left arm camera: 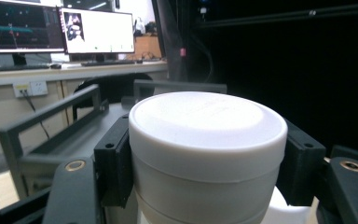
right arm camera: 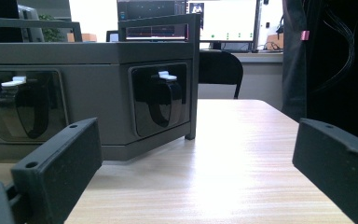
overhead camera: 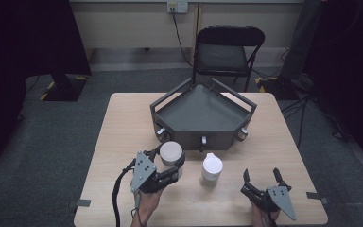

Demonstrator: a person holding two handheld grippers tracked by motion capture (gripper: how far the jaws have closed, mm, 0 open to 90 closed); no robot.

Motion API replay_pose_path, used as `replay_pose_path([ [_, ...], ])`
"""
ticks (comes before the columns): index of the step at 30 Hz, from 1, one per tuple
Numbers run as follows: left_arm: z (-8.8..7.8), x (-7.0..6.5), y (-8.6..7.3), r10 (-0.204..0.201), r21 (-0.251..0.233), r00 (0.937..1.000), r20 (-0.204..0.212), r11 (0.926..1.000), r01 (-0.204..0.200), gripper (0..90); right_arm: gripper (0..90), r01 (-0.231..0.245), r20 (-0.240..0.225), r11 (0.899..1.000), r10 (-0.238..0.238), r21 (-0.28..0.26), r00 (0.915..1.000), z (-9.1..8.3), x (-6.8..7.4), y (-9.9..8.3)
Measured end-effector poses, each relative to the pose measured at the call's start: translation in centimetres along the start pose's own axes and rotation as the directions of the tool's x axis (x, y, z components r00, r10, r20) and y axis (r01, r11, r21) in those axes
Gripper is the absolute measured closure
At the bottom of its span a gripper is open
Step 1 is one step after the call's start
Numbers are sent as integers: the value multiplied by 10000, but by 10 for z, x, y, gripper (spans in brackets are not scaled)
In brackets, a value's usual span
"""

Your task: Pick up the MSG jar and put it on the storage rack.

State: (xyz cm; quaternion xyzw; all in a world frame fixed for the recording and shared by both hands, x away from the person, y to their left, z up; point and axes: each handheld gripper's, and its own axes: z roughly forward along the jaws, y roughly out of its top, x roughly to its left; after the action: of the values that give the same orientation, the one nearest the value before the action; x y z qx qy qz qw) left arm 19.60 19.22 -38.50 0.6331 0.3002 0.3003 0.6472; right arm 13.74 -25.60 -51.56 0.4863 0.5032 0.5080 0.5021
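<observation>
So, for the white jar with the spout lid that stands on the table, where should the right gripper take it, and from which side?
Grip the white jar around its straight round body, below the spouted lid, which is uneven. It stands upright, so come in level with the right gripper, whose jaws are open, from the jar's right. That side is free; the left gripper, shut on the other jar, is close on the left.

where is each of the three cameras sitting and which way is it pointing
High view: above the person's side, looking forward and down on the table; shows both hands, the left gripper and the right gripper.
Left gripper view: on the left gripper, looking along jaws shut on the white jar toward the grey tray.
Right gripper view: low on the right gripper, open jaws, facing the tray's side.
Shared: the tray and the chair behind it.
</observation>
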Motion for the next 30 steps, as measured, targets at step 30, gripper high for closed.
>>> replay_pose_path([
  [30,104,14,55,-129,282,9869,-1611,9994,177,342,3,9,80,10000,-9,-9,10000,0,1,0],
])
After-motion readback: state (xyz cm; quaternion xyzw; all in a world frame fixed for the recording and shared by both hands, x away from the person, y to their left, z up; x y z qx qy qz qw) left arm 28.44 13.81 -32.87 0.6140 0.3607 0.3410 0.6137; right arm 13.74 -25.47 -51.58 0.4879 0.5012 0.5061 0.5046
